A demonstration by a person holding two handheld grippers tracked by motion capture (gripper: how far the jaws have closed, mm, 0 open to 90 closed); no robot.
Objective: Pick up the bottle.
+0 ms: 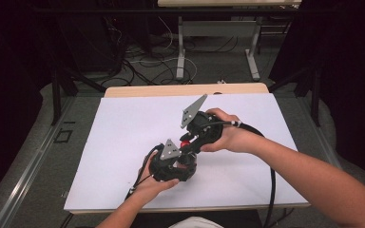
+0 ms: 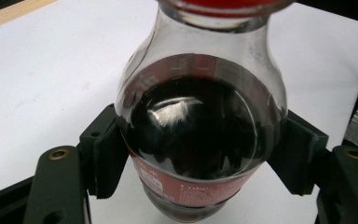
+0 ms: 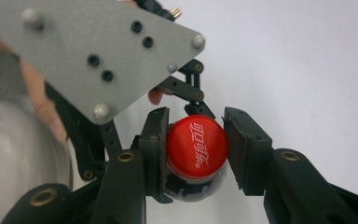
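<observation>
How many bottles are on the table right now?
1. The cola bottle stands on the white table near its middle, its body clamped by the left gripper and its red cap clamped by the right gripper.

Black tongs [image 1: 186, 142], grey plates

Brass-ringed screw holes are seen on the jaw arms; a thick black cable [image 1: 271, 185] is trailed; forearms are bare.

White sheet [image 1: 123, 142] on wooden table [image 1: 171, 90], cables [image 1: 142, 61] on floor behind
</observation>
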